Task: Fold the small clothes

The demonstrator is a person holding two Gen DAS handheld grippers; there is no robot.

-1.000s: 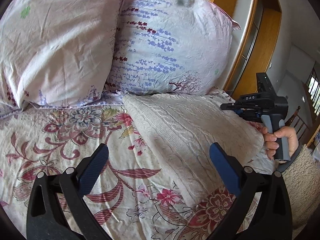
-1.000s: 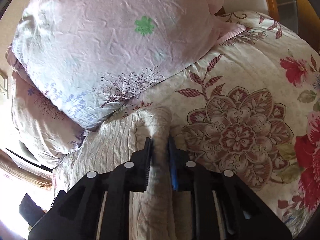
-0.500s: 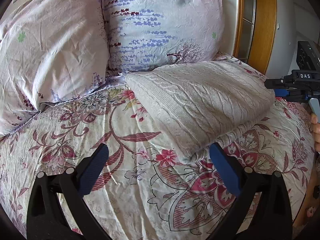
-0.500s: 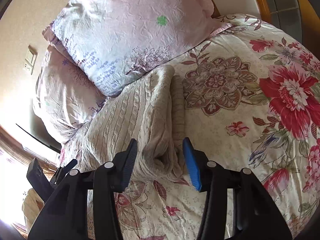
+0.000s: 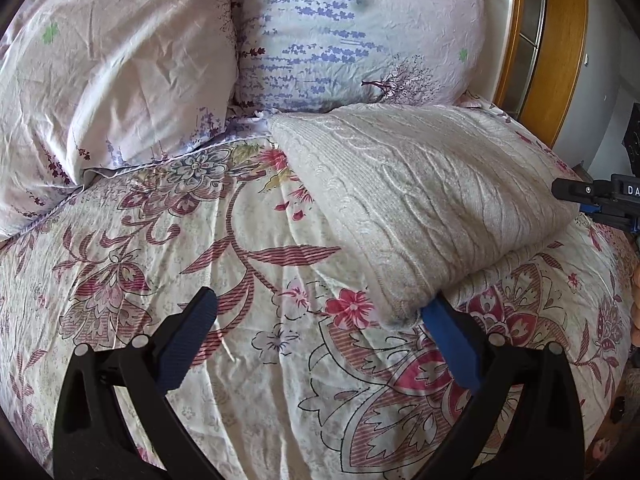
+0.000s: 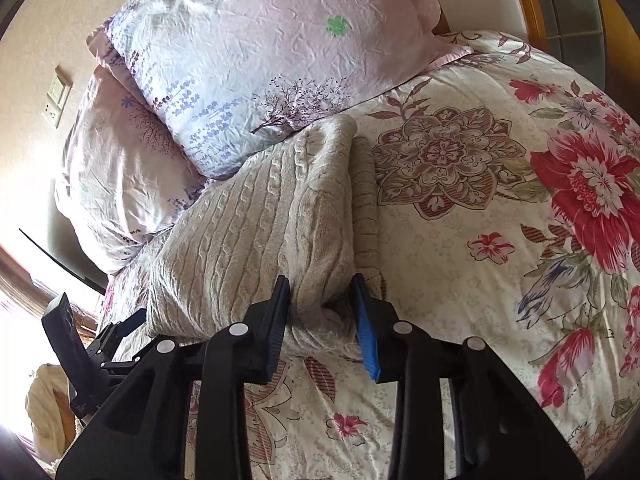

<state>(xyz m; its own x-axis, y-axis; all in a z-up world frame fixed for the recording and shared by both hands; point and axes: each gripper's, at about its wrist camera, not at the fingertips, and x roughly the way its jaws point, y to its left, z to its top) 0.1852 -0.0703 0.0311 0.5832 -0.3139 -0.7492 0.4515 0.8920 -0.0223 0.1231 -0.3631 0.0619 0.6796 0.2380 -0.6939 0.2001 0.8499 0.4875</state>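
Cream cable-knit folded sweater (image 5: 424, 200) lies on the floral quilt (image 5: 240, 264), at the pillows' six o'clock. Left gripper (image 5: 320, 320) gapes empty; right gripper (image 6: 322, 300), half-open, straddles its edge unclamped. Folding looks finished; next, probably withdraw or tidy.

Both of my feeds are bright with daylight. In the right wrist view, glare blows out the lower left corner white, washing over the wall (image 6: 28, 92) there. The quilt (image 5: 280, 360) is evenly lit, with soft shadows under the folded sweater (image 5: 420, 200). Fisheye bending curves the door frame (image 5: 560, 40), and dark vignetting rings the corners. Focus looks sharp.
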